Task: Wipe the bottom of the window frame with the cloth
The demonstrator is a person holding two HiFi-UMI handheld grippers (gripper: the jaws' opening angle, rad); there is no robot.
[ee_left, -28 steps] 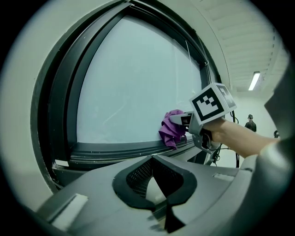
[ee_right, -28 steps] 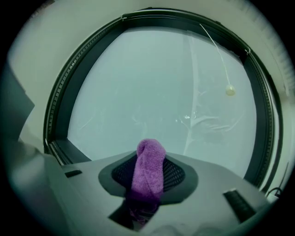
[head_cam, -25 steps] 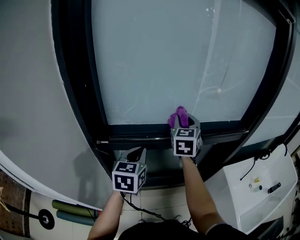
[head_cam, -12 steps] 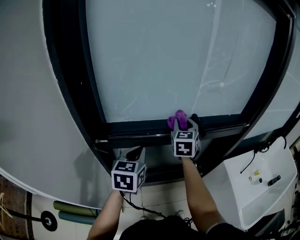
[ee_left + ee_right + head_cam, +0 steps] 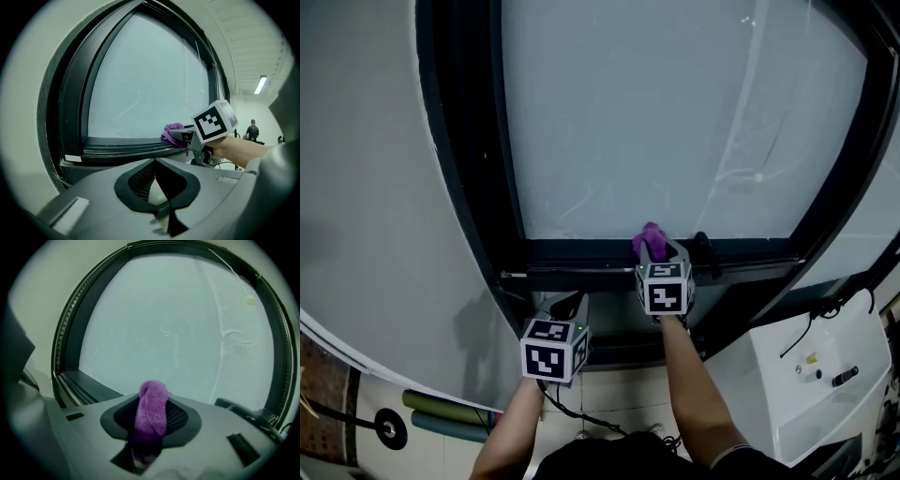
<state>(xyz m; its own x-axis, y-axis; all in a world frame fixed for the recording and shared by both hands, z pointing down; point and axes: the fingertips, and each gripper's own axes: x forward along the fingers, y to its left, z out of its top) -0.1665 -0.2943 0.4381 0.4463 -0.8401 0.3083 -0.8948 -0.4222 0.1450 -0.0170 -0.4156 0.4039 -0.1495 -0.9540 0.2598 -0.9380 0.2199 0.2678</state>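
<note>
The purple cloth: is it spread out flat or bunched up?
Bunched up. The purple cloth is a rolled wad clamped in the right gripper, its end sticking out toward the window glass.

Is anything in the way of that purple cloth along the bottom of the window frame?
The purple cloth, clamped in the right gripper, is at the bottom rail. A black fitting, perhaps a handle, sits on the rail just to its right; leftward nothing visible blocks it.

No legible text, labels, brands or numbers anywhere.
</note>
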